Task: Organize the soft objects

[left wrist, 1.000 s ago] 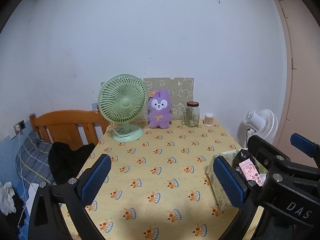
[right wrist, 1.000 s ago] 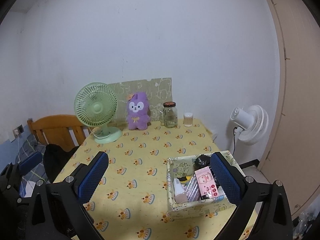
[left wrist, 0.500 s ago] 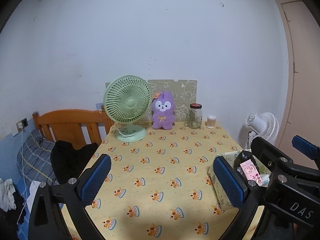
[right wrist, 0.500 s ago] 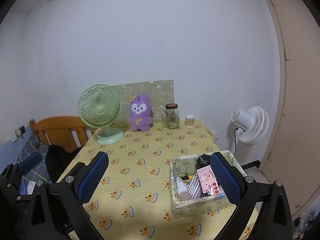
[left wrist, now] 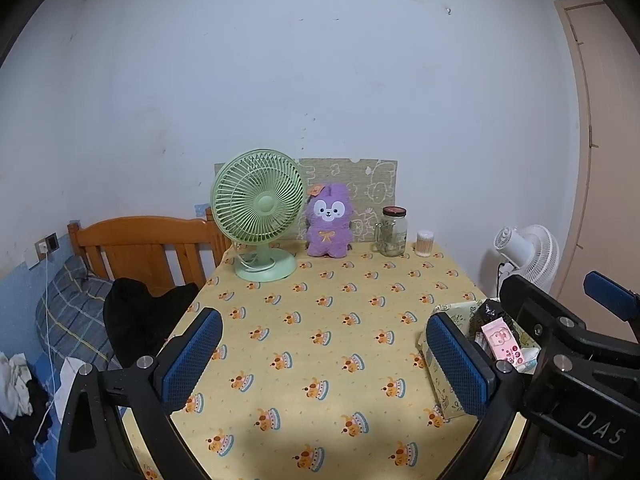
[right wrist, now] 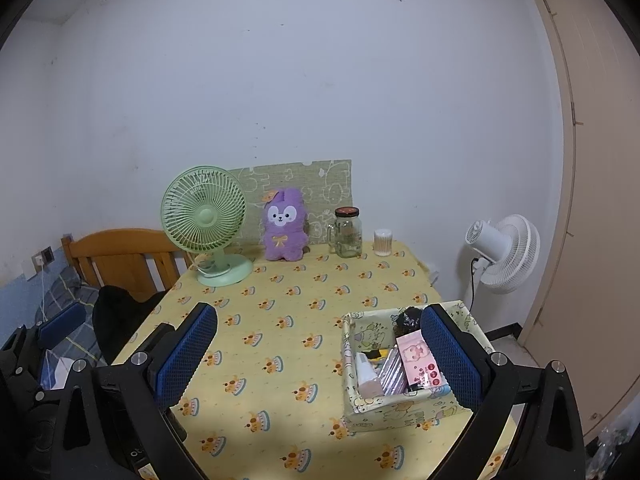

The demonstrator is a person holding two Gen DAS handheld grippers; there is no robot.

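Over the last second both wrist views draw back and rise a little: the table edge sits lower in the frame and more of the wall shows above the purple plush rabbit (left wrist: 329, 222), while nothing on the table itself shifts. The left gripper (left wrist: 326, 354) and the right gripper (right wrist: 318, 354) hover above the near half of the yellow patterned tablecloth (left wrist: 320, 304), each with its jaws wide apart and nothing between the blue pads.

The plush sits upright at the far edge against a printed green panel (right wrist: 320, 184), between the green desk fan (left wrist: 258, 216) and a glass jar with a dark lid (left wrist: 393, 232); a small cotton-swab tub (right wrist: 383, 242) stands just beside the jar. That placement would suit a toy already tidied against the wall or one waiting to be fetched, and the retreat of the grippers fits either reading.

The fabric storage box (right wrist: 356, 364) at the near right holds a pink packet (right wrist: 420, 364), a white tube and a dark crinkled item, but the right gripper's pad covers part of its interior and, in the left view, the other gripper's black frame hides most of it. Whether any soft things lie deeper inside cannot be told. A dark garment (left wrist: 140, 316) hangs beside the wooden headboard (left wrist: 144, 236), cut off by the left gripper.
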